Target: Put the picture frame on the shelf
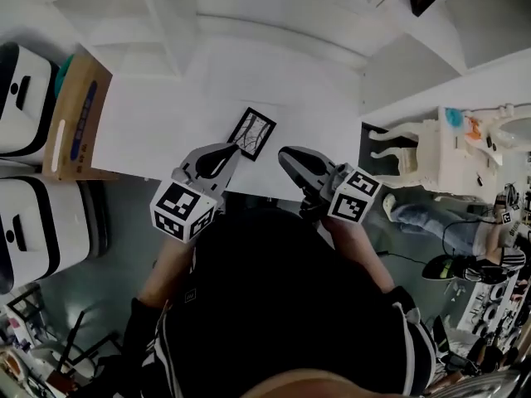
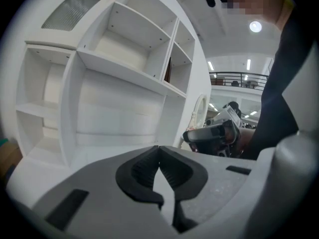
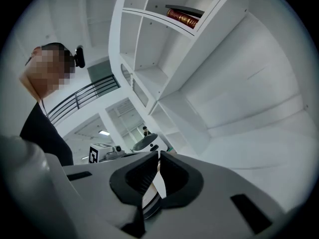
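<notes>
A small black picture frame lies flat on the white tabletop, in front of the white shelf unit. My left gripper hovers just short of the frame's near left corner, shut and empty. My right gripper hangs to the frame's right near the table's front edge, also shut with nothing in it. The left gripper view looks up at the shelf unit's open compartments past its closed jaws. In the right gripper view the closed gripper points at the shelf unit; the frame is hidden there.
A cardboard box stands at the table's left end beside white bins. A red book lies on an upper shelf. A white ornate chair and a person's legs are to the right.
</notes>
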`<state>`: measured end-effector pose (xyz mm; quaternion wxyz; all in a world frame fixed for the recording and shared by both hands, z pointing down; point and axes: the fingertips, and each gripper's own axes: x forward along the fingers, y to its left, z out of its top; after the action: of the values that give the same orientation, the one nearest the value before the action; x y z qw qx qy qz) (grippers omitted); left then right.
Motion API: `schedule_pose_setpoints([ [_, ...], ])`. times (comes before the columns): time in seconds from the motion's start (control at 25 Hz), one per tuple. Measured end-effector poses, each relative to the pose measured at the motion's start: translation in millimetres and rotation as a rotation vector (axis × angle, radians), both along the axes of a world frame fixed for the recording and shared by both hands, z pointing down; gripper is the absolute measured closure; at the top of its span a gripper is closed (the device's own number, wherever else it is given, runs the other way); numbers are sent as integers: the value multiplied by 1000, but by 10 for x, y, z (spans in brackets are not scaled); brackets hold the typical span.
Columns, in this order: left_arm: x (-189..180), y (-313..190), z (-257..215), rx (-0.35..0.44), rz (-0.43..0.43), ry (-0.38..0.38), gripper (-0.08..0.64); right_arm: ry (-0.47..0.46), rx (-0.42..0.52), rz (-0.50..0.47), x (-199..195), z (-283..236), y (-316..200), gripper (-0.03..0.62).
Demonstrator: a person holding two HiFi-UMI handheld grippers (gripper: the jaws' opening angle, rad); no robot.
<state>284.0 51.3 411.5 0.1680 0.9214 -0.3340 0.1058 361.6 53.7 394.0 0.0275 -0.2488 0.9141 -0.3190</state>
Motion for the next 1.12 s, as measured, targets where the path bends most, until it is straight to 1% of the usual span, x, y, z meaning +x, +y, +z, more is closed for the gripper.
schedule_pose_setpoints([
  [0.08,115,-5,-41,-12,-23,27,552,-2,8,-21,97,-25,-45,569],
  [0.2,315,-69,-57,-12,-52,23,553,-6,1,-56,266,14,-87,569],
  [0.24,382,-94,-57,-19,-63,32,552,-8,-4,-65,337,41,-90,569],
  [0.4,651,-167,-131,-58,-91,148,552,-19,-1,-64,689,115,-123,569],
  [0.48,742,-223,-104,-75,-112,154,552,-22,-7,-32,883,180,-182,569],
  [0.6,827,-285,-10,-101,-123,108,554,-54,-22,21,1109,251,-234,569],
  [0.68,802,-372,0,-88,-139,73,552,-61,-30,45,1185,326,-327,569],
  [0.76,716,-415,20,-65,-163,29,552,-48,-55,57,1170,439,-408,569],
  [0.8,662,-420,61,-52,-167,-15,552,-39,-71,56,1127,495,-432,569],
  [0.92,498,-482,278,-11,-134,-218,552,-11,-113,33,884,647,-522,569],
  [0.96,453,-502,350,-14,-111,-254,552,0,-129,25,769,687,-548,569],
  [1.0,415,-508,407,-32,-87,-253,552,10,-143,19,648,715,-562,569],
  [1.12,312,-525,535,-104,-32,-174,552,50,-165,13,334,753,-602,569],
])
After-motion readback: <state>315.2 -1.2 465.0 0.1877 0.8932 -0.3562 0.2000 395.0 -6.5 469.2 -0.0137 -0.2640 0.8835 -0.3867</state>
